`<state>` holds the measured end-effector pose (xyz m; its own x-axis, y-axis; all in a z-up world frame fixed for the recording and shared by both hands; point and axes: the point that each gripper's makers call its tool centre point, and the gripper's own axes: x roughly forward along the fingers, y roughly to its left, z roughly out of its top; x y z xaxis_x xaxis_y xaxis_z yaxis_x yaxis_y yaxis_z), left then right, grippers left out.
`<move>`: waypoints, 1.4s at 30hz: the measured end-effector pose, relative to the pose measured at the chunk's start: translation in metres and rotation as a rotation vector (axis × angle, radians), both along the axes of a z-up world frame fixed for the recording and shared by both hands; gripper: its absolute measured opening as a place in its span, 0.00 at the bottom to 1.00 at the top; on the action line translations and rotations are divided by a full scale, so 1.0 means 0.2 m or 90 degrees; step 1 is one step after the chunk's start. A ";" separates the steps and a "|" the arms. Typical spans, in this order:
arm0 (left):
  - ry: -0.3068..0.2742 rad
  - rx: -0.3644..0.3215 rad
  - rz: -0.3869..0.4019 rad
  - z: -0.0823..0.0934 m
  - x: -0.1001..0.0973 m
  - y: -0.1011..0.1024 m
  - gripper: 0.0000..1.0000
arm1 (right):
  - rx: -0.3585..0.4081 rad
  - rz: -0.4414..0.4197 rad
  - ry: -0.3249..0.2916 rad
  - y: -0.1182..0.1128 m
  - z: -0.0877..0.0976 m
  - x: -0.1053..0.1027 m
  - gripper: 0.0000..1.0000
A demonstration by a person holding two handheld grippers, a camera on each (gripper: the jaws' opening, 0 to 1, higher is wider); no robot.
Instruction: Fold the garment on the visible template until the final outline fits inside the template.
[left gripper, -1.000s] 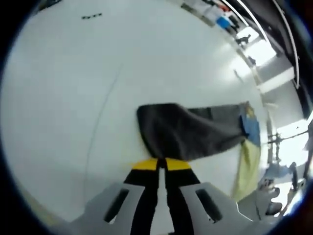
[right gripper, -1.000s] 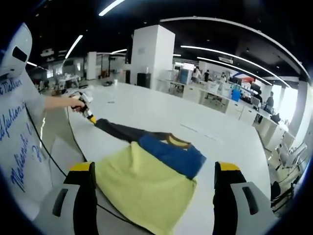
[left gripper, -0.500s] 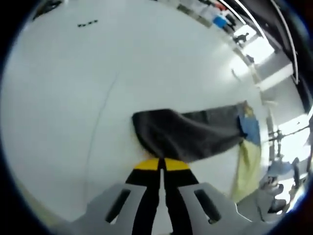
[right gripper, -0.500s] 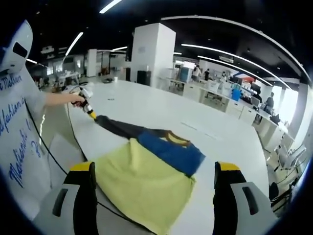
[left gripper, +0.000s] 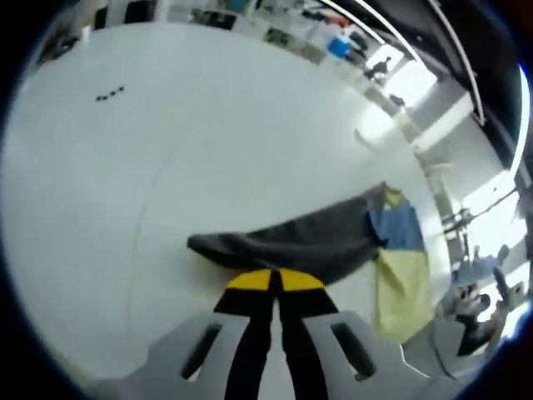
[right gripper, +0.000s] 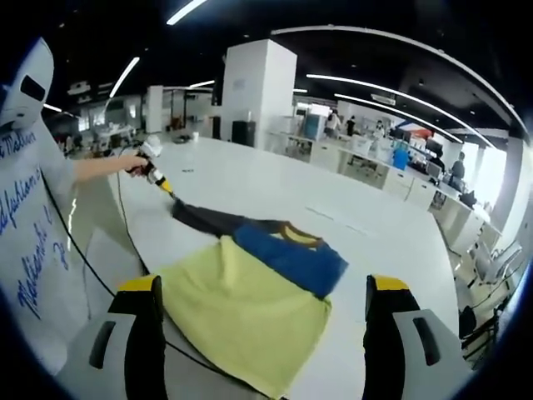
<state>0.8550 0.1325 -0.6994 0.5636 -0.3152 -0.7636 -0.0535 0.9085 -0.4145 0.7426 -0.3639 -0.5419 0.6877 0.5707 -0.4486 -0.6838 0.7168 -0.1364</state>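
In the right gripper view the person's left arm is stretched out straight over the near-left part of the white table (right gripper: pixel 275 196), the hand wrapped round the left gripper (right gripper: pixel 163 182), which slants down toward the cloth with its yellow-tipped jaws at the end of the dark grey sleeve (right gripper: pixel 204 219). In the left gripper view those jaws are pressed together with no gap, the yellow tips meeting on the near edge of the sleeve, so they have the sleeve pinched; the cloth hangs from them in a raised fold. The right gripper (right gripper: pixel 265 287) has its jaws spread wide, one on either side of the view's bottom, holding nothing, above the near edge of the garment (right gripper: pixel 250 304). The garment lies on the near part of the table: a yellow body nearest the right gripper, a blue panel with a tan collar just beyond it, and the grey sleeve running off to the left toward the person. A thin dark line on the tabletop runs along the garment's near-left edge; whether it is the template outline I cannot tell. Compared with a second ago, the left gripper has lifted and drawn in toward the garment: the sleeve looked flat and long then, and now it is shorter, bunched and raised off the table. The right gripper's jaws are as wide as before.
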 end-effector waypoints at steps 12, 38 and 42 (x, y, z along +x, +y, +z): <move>-0.018 0.016 -0.055 0.06 0.15 -0.10 0.00 | 0.012 -0.012 -0.003 -0.05 0.00 -0.03 1.00; -0.085 0.024 -0.171 0.31 0.27 -0.78 0.00 | 0.016 -0.036 0.002 -0.24 -0.04 -0.11 1.00; -0.089 0.021 -0.184 0.32 0.32 -0.84 0.00 | 0.034 -0.042 0.002 -0.27 -0.03 -0.11 1.00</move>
<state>0.9189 -0.0364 -0.6348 0.5543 -0.4538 -0.6977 0.2643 0.8909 -0.3694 0.7205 -0.4172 -0.5485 0.7230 0.5478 -0.4209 -0.6354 0.7664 -0.0943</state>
